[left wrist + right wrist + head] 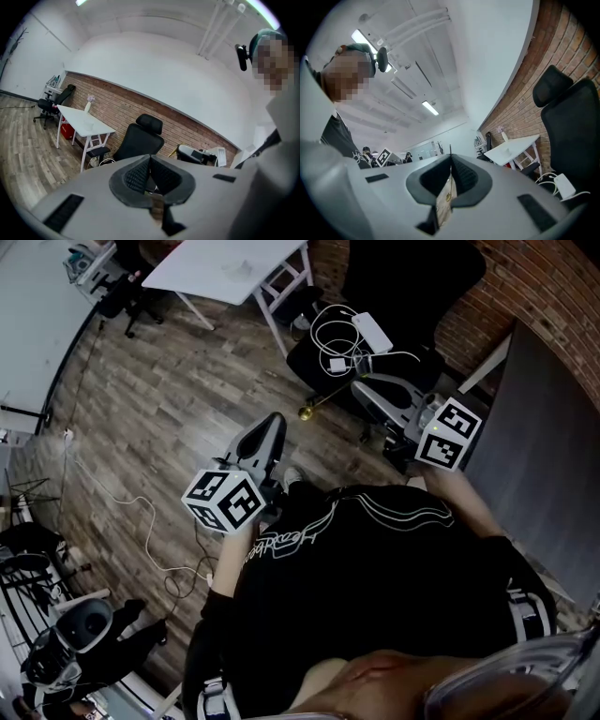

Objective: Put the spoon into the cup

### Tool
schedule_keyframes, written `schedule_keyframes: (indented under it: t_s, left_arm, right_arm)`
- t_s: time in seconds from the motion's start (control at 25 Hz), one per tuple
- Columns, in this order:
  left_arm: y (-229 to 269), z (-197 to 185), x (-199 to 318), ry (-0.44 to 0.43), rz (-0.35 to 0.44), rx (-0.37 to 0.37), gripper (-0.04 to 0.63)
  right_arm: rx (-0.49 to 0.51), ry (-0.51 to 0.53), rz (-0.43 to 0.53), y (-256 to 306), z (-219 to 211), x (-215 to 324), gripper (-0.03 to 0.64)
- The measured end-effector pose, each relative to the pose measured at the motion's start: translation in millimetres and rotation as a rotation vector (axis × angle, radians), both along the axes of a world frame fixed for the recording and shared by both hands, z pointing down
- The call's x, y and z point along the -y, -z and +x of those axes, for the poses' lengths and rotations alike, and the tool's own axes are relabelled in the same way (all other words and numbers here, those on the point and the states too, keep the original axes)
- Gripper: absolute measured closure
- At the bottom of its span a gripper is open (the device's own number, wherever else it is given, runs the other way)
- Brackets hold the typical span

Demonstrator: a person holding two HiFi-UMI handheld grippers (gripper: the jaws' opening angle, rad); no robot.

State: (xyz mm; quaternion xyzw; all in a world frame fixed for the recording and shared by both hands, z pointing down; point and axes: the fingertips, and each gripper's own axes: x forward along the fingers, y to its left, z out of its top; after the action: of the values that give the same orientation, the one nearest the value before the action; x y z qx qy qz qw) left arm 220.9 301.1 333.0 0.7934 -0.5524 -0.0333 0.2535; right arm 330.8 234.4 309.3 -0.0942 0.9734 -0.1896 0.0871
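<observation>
A: Tools, quick?

B: Left tool (270, 427) is sitting with its jaws pressed together and is gripping nothing. Right tool (364, 388) is doing the same, pads meeting and nothing between them.

A: Where are they hanging?

B: Both are hovering in the air just in front of the person's black shirt (375, 559), above the wood floor (178, 399). The left one is pointing away from the body. The right one is angling toward the black office chair (412, 296).

A: Spoon, cup?

B: No view is showing either one, so I cannot tell where they are.

A: Anything else worth tagging?

B: White cables (328, 334) and a white adapter (372, 331) are lying on the chair seat. A white surface (230, 263) is standing well beyond the chair, and a brick wall (553, 287) is running behind it.
</observation>
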Motion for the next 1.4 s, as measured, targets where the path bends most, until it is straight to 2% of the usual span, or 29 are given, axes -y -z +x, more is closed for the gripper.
schedule_keyframes:
  t_s: [0.36, 0.72, 1.12, 1.24, 1.4]
  left_arm:
    - [-18.4, -41.3, 10.1, -0.002, -0.050, -0.037, 0.591]
    - [-42.8, -139.5, 57.4, -0.001, -0.107, -0.089, 0.591]
    - [-12.0, -285.7, 98.7, 0.021, -0.041, -0.080, 0.591]
    - [-8.3, -314.8, 108.6, 0.016, -0.029, -0.079, 0.591]
    - [-5.9, -334.0, 115.7, 0.008, -0.009, -0.090, 0.591]
  right_arm:
    - [-0.017, 0.000, -0.037, -11.1, -42.5, 12.1, 0.617]
    - [-0.060, -0.030, -0.121, -41.9, -133.7, 60.1, 0.617]
    - [-0.056, -0.045, -0.074, -13.4, -270.9, 108.8, 0.617]
    - [-0.053, -0.057, -0.061, -6.9, -298.3, 117.7, 0.617]
    - [-0.066, -0.066, -0.057, -7.0, -317.2, 121.4, 0.617]
